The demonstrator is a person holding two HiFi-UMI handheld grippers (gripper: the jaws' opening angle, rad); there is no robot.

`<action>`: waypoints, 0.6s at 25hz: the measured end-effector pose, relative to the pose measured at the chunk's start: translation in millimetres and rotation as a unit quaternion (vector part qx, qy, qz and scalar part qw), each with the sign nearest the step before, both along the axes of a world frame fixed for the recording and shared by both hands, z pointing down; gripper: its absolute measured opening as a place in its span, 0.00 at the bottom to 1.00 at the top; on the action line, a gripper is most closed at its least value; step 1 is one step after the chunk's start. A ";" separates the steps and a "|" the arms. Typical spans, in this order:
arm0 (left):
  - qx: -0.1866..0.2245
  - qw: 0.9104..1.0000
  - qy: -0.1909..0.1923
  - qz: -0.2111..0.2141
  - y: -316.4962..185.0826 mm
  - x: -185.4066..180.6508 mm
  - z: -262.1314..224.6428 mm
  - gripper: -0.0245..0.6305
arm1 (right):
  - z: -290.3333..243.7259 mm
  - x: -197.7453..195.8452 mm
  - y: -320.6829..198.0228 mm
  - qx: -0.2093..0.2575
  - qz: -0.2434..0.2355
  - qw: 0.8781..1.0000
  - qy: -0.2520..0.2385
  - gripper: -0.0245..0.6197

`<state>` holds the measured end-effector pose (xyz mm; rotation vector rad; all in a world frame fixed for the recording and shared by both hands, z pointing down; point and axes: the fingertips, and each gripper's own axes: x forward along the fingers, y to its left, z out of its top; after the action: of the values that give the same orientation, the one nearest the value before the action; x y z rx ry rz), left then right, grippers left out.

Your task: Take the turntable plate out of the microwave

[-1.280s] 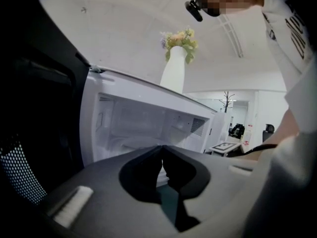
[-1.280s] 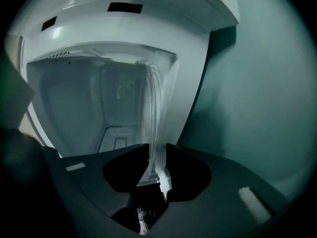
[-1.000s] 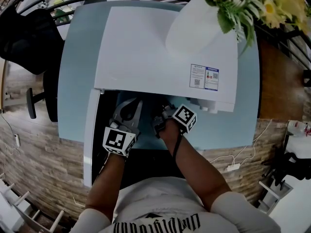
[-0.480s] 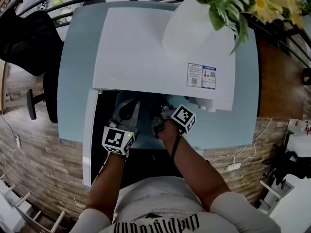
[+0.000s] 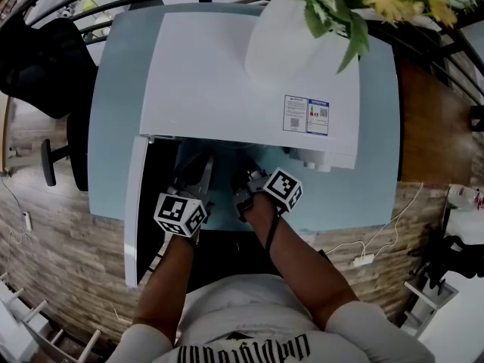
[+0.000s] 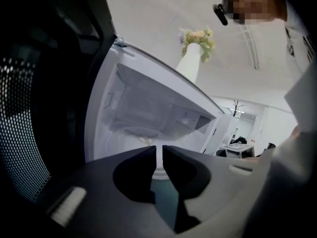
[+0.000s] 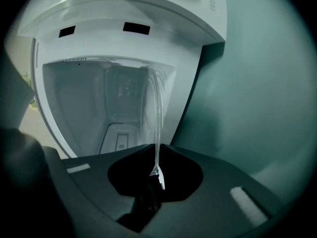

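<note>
Where gripped, at the near rim: turntable plate [image 7: 157, 118], clear glass, seen edge-on, reaching from the jaws back into the open microwave [image 5: 227, 89] on the table [image 5: 113, 127]. Judged stiff, fairly heavy, slick, and breakable on a knock against the cavity frame. Right gripper [image 7: 157, 148]: closed just now, pinched on that thin rim. Left gripper [image 6: 158, 152]: drawn to a sliver around a pale strip; could not tell whether plate edge. Best taken at two rim points well apart, kept level, drawn out slowly past the door [image 5: 134, 210].
</note>
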<state>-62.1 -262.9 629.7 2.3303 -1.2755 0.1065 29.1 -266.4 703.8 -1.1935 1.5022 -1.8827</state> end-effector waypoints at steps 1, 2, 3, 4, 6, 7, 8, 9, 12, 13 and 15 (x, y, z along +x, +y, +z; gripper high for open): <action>-0.007 1.000 0.008 -0.005 0.7 -0.4 2.1 0.13 | 0.2 1.2 1.6 0.000 -0.002 1.000 0.001 0.08; -0.016 1.000 0.018 -0.011 1.4 -1.1 4.6 0.14 | 0.5 2.6 3.4 0.000 -0.003 1.000 0.002 0.08; -0.026 0.999 0.032 -0.020 1.9 -2.3 7.5 0.16 | 0.8 3.7 5.1 0.000 -0.005 1.000 0.003 0.08; -0.038 0.998 0.047 -0.030 2.0 -4.2 11.0 0.17 | 1.2 4.6 6.7 0.000 -0.008 1.000 0.004 0.08; -0.062 0.993 0.081 -0.053 1.7 -8.6 18.1 0.21 | 1.4 5.0 9.9 0.001 -0.016 1.000 0.005 0.08; -0.073 0.991 0.097 -0.063 1.9 -10.3 21.5 0.23 | 1.3 5.2 11.8 0.001 -0.020 1.000 0.006 0.08; -0.083 0.988 0.111 -0.072 2.3 -11.3 24.7 0.25 | 1.2 5.9 13.6 0.000 -0.023 1.000 0.006 0.08; -0.093 0.984 0.126 -0.080 2.6 -11.9 27.8 0.26 | 1.2 7.1 15.3 0.001 -0.026 1.000 0.007 0.08; -0.126 0.967 0.188 -0.113 3.1 -17.5 40.5 0.32 | 1.3 10.0 19.8 0.000 -0.032 0.999 0.010 0.08; -0.136 0.961 0.208 -0.124 3.3 -20.4 45.0 0.33 | 1.1 10.2 21.2 0.000 -0.035 0.999 0.011 0.08; -0.149 0.950 0.236 -0.138 3.4 -23.1 50.2 0.37 | 0.7 10.2 23.9 -0.001 -0.040 0.999 0.011 0.08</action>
<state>-85.2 -259.5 679.9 1.7603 -1.2205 -0.3113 39.4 -242.5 704.5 -1.1752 1.5828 -1.9275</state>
